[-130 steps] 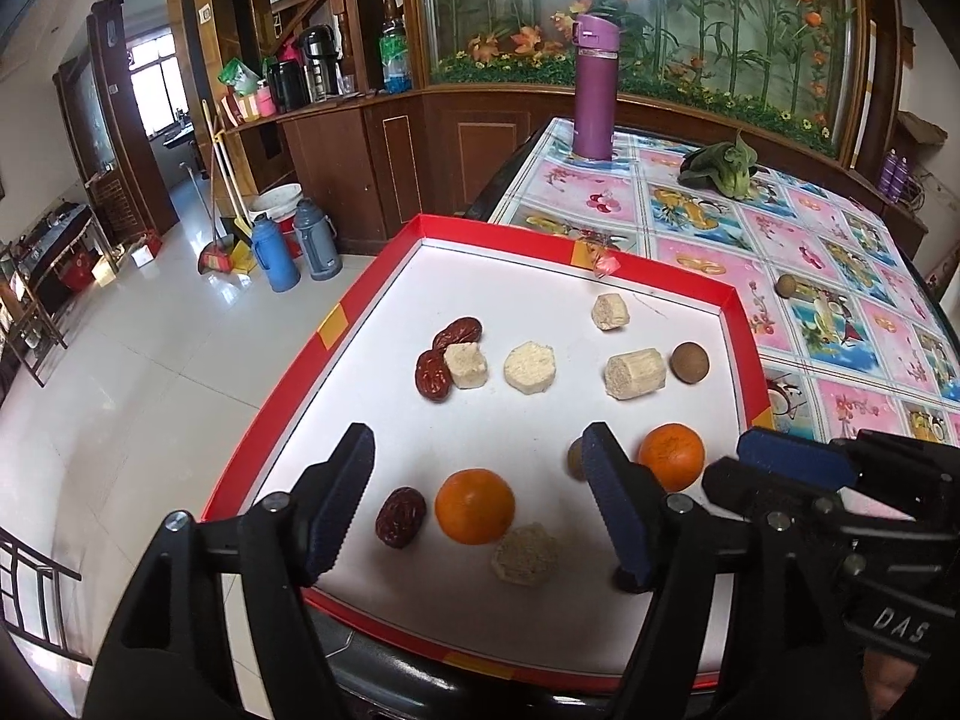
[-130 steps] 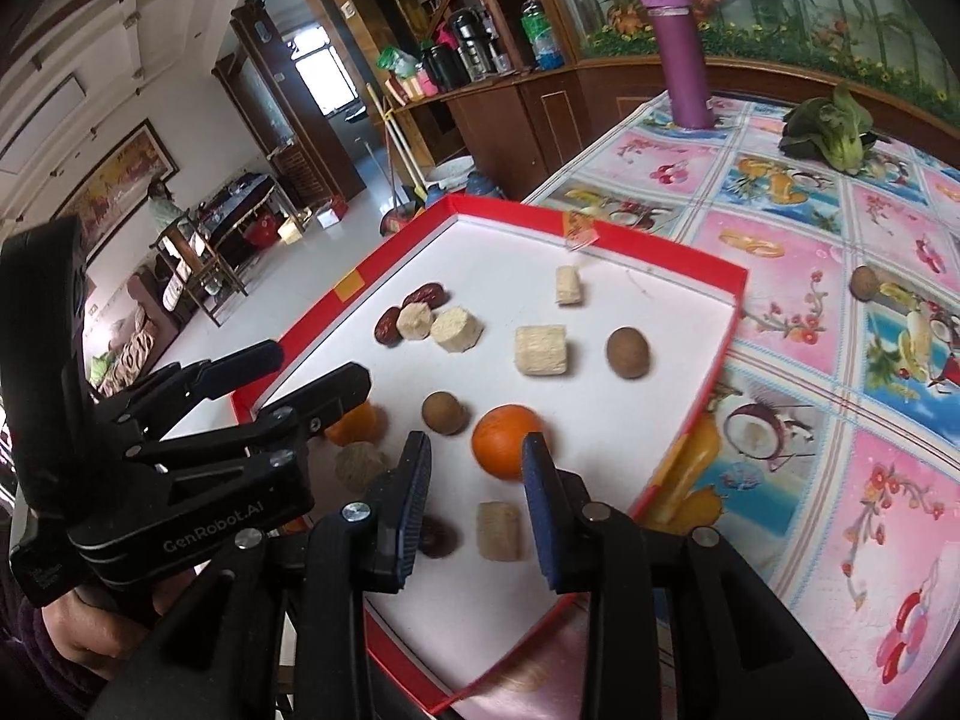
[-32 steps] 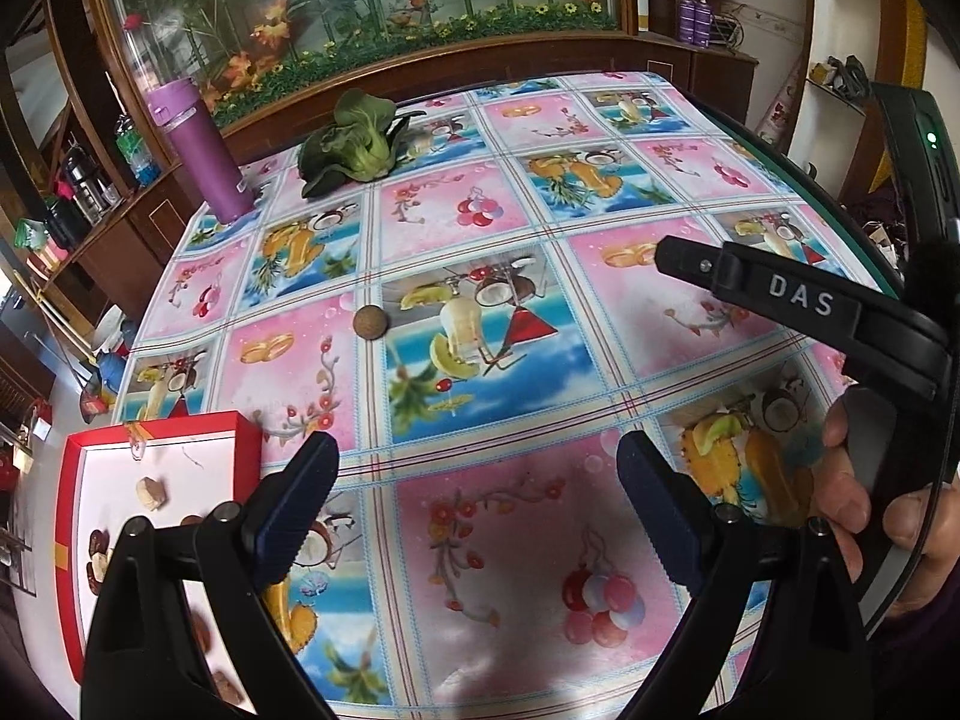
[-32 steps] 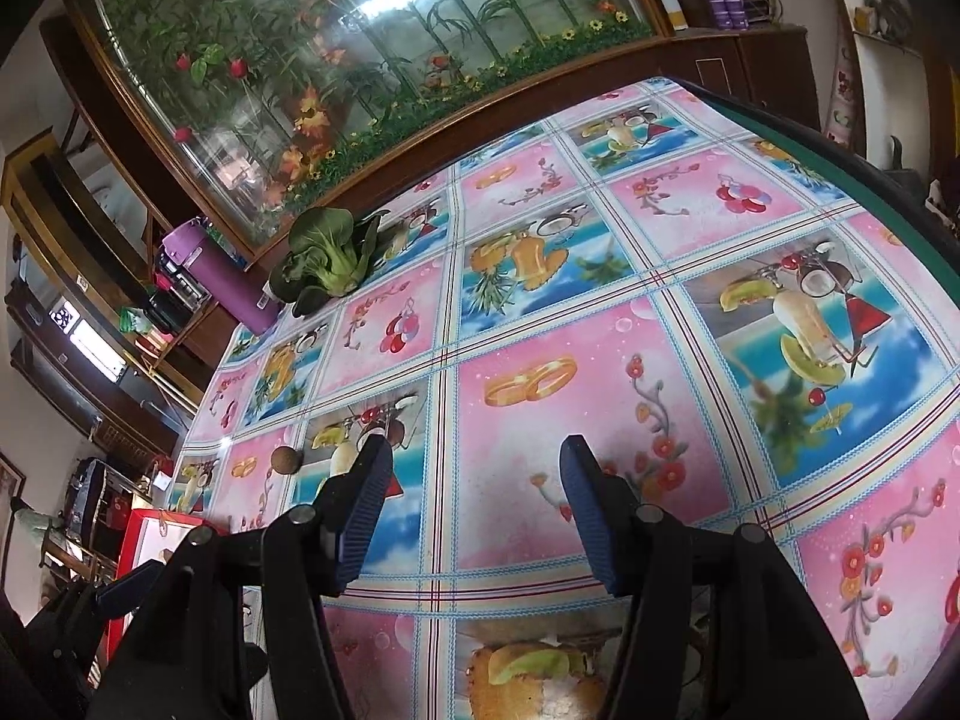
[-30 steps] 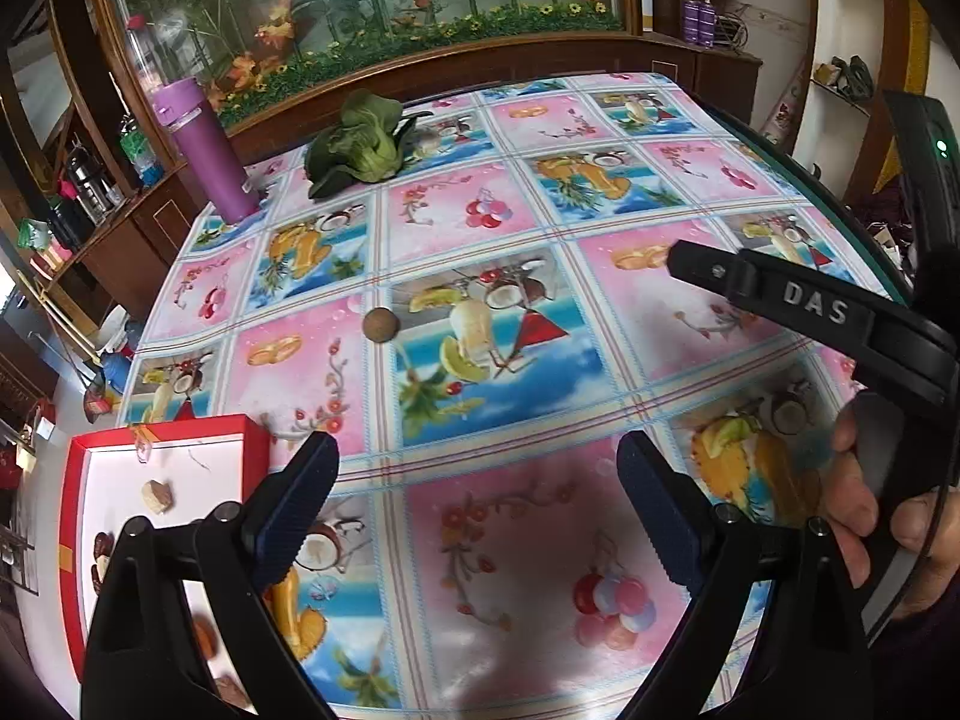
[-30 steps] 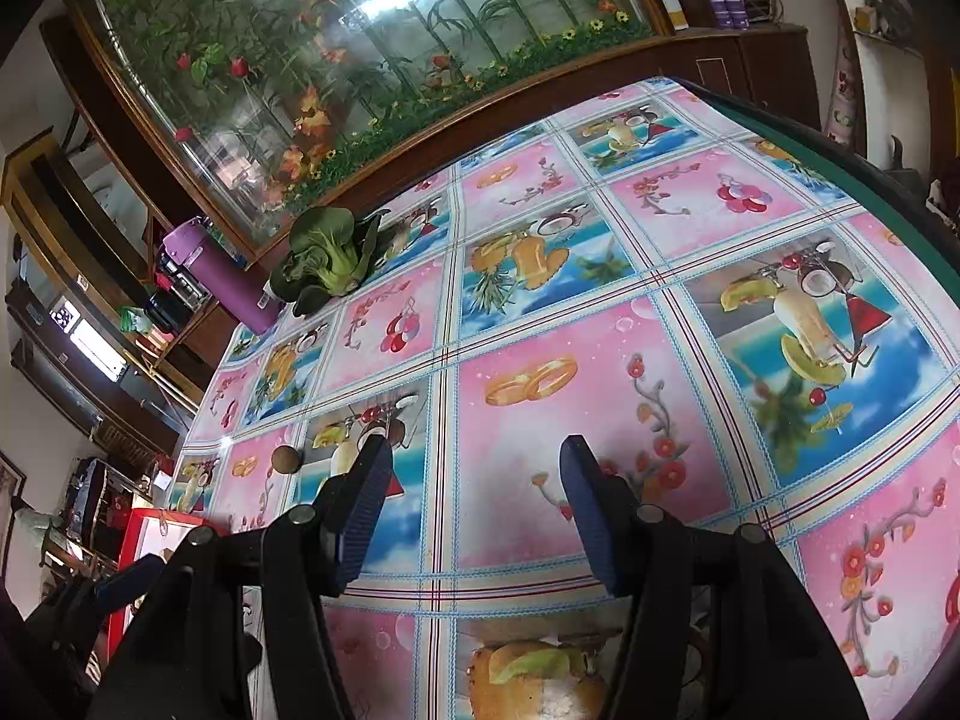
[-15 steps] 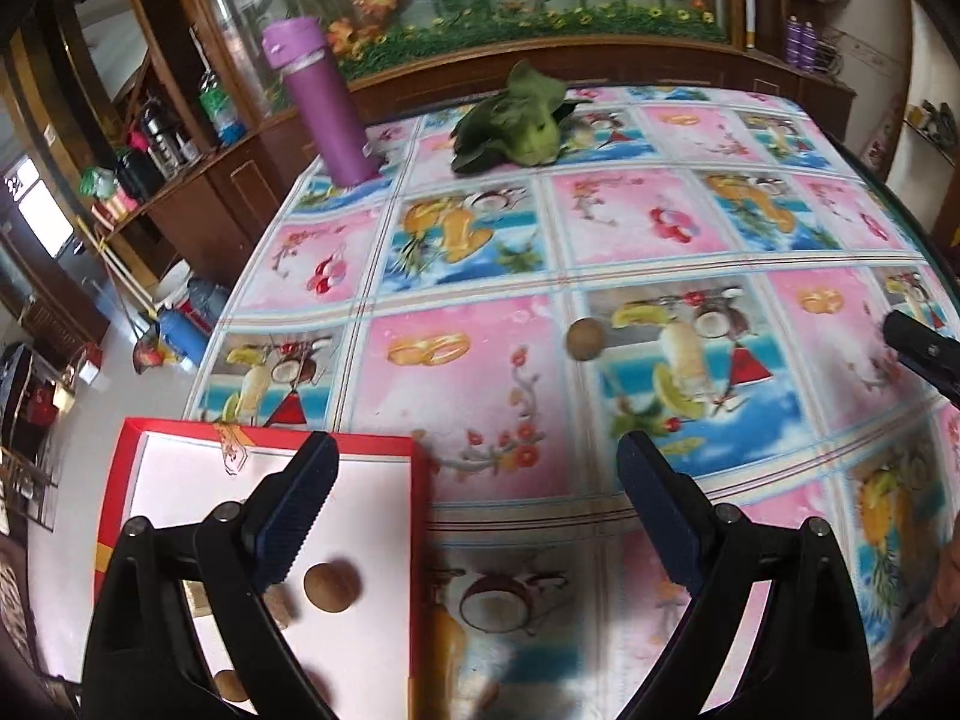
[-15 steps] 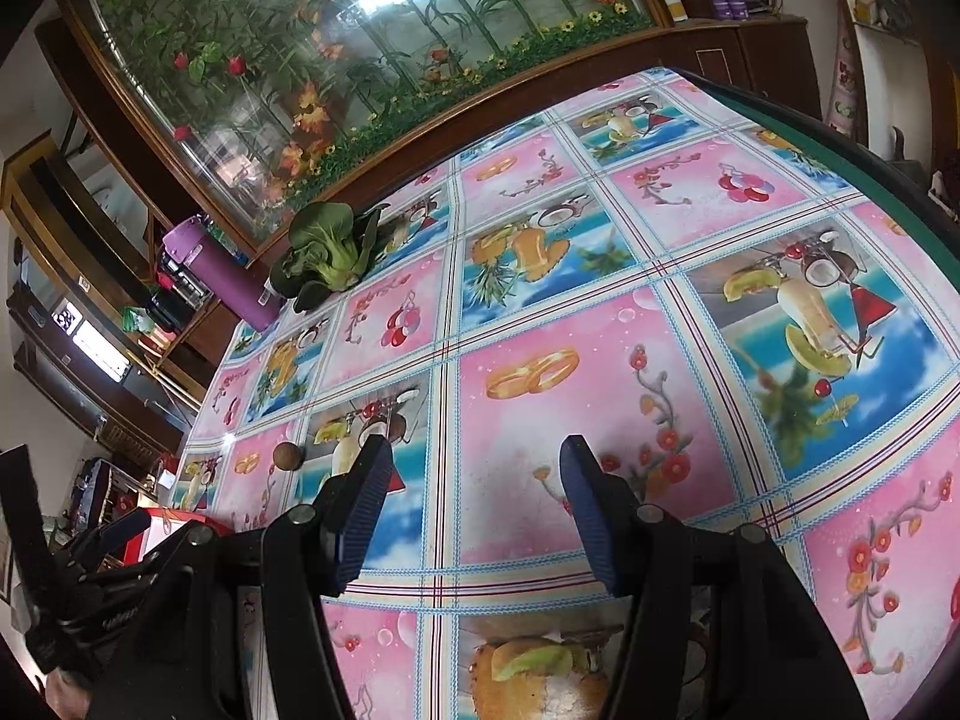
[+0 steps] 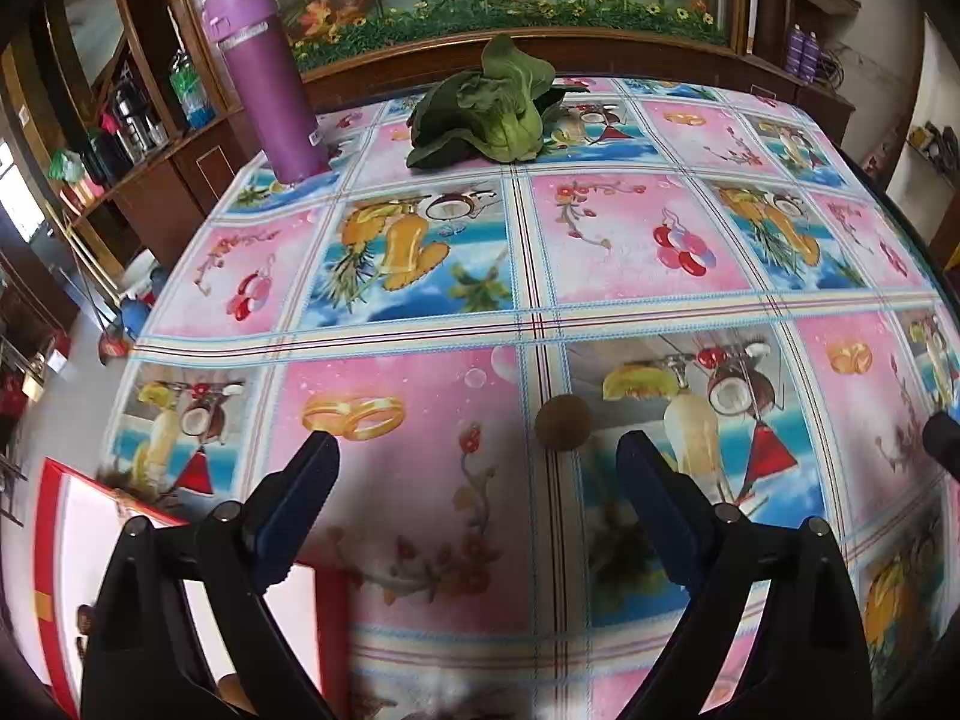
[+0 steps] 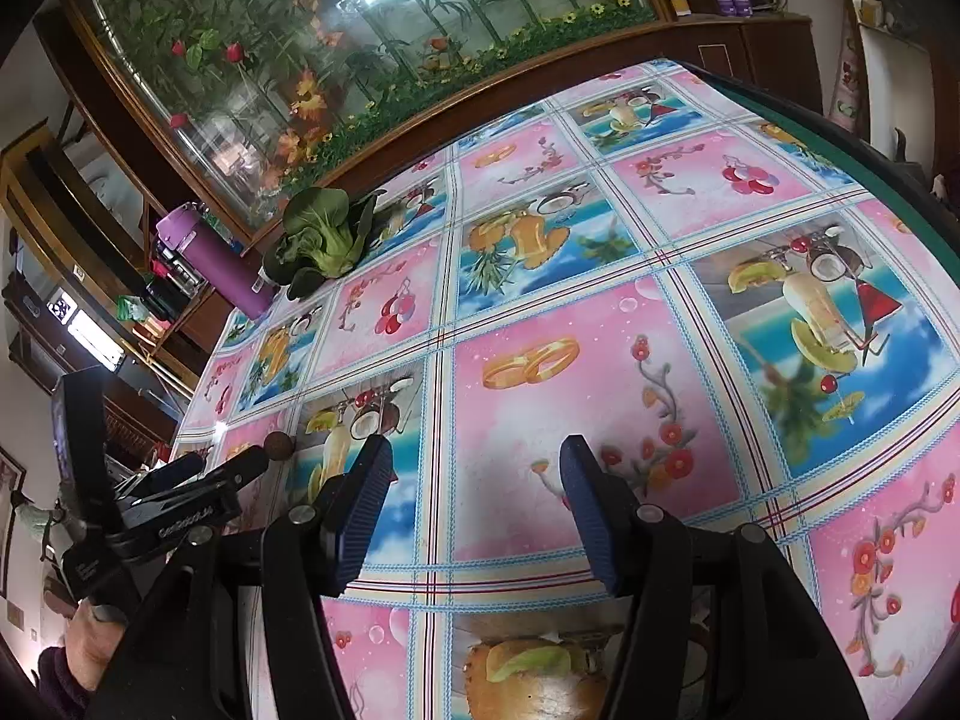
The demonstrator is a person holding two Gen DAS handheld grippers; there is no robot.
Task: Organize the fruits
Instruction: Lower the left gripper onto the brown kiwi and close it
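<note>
The tabletop (image 9: 630,324) carries a shiny cloth of pink and blue squares with fruit pictures. Behind it stands a long glass case (image 10: 336,60) in a dark wooden frame, with green plants and orange flowers inside, and bright light reflects on the glass. At the left are dark wooden cabinets (image 9: 180,180), a pale tiled floor (image 9: 66,408), and perhaps a window.

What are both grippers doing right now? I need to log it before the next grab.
Left gripper: open, holding nothing, a small brown fruit just ahead of its fingers.
Right gripper: open, empty, over the tablecloth.
</note>
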